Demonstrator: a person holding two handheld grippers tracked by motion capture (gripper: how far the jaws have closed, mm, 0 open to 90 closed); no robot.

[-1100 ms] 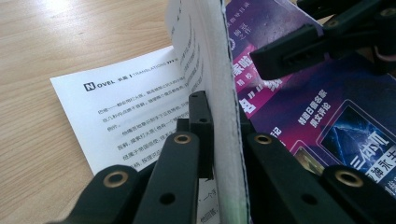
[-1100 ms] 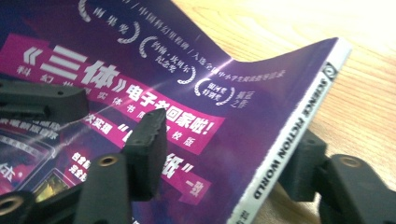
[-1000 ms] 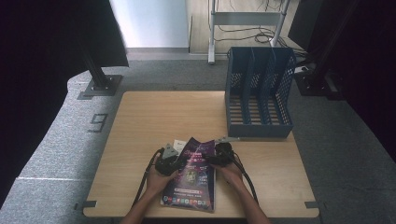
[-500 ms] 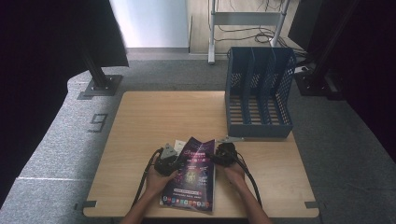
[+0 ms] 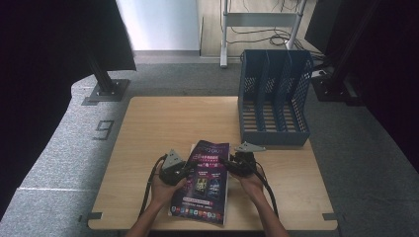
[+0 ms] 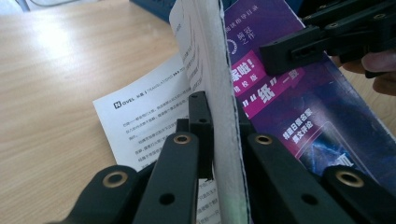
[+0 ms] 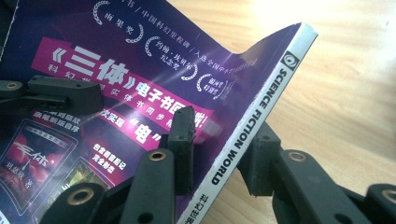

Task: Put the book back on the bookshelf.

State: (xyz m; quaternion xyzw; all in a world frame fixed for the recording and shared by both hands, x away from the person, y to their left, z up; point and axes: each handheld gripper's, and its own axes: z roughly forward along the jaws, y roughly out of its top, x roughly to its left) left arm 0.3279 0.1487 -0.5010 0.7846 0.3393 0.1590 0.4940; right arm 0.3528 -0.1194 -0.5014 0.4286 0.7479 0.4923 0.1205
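I hold a magazine (image 5: 203,181) between my two grippers at the near edge of the table (image 5: 148,128). My left gripper (image 5: 184,170) is clenched on the magazine's open page edge: in the left gripper view the white block of pages (image 6: 219,116) stands upright between my jaws, pinched tight. My right gripper (image 5: 228,164) straddles the opposite side, the spine; in the right gripper view the white spine (image 7: 252,135) with its black lettering runs between my jaws, one jaw over the purple cover, the other under the back. Those jaws have just been closing on the spine, and they now grasp it.

The magazine is tilted, with its purple cover (image 7: 116,70) facing up and toward me. A loose white sheet of printed text (image 6: 140,126) lies on the table beneath the magazine's left side, partly covered by it.

At the far right of the table stands a blue file rack (image 5: 273,98) with mesh sides and upright dividers that split it into slots. Its open front faces me, and its slatted floor shows through in each slot; I see nothing standing in any of them. The rack is well apart from the magazine, beyond my right gripper.

Past the table there is grey carpet (image 5: 64,148) with a number marked on it (image 5: 104,130).
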